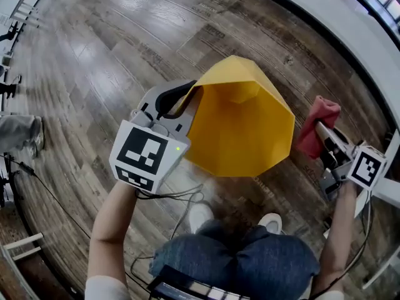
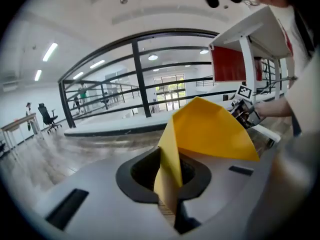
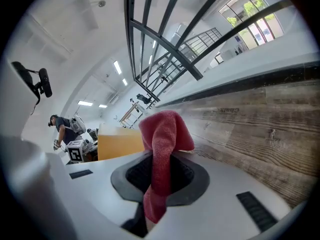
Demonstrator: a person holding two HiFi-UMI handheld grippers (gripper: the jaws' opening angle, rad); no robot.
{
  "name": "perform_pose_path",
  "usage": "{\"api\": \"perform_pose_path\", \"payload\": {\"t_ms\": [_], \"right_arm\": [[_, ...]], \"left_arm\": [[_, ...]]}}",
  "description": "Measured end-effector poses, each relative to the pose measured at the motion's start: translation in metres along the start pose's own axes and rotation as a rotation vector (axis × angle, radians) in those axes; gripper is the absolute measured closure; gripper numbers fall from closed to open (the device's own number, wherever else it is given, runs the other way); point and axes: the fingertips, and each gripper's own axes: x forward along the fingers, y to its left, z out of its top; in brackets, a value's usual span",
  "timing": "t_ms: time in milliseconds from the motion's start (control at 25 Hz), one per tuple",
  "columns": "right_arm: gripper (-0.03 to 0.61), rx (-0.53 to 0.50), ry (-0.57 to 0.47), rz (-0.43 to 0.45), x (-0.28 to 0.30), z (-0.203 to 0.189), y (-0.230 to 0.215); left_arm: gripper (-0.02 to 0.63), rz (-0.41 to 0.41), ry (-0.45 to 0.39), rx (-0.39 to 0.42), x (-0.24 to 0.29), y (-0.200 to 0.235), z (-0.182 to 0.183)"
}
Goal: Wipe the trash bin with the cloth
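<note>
Left gripper (image 2: 169, 186) jaws clamp the thin wall of the yellow trash bin (image 1: 240, 127), centre of the head view over the wooden floor (image 1: 94, 61). Right gripper (image 3: 156, 196) jaws pinch the red cloth (image 3: 164, 144), just right of the bin and not touching it. Only the head view shows jeans (image 1: 250, 261) and white shoes (image 1: 200, 216) at the bottom; only the right gripper view catches a person (image 3: 62, 126), mid-left.

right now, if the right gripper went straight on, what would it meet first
Likely the brown wood-plank floor: the right gripper, shut on the red cloth, aims just past the yellow faceted trash bin.
</note>
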Motion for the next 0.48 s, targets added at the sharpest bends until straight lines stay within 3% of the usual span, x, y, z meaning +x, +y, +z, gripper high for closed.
{"api": "perform_pose_path", "payload": {"t_ms": [200, 480], "right_arm": [[0.528, -0.217, -0.038, -0.034, 0.001, 0.017, 0.026], [0.528, -0.624, 0.007, -0.014, 0.008, 0.042, 0.091]], "left_arm": [[0.594, 0.072, -0.124, 0.086, -0.008, -0.014, 0.000], [0.595, 0.077, -0.185, 0.186, -0.016, -0.045, -0.024]]}}
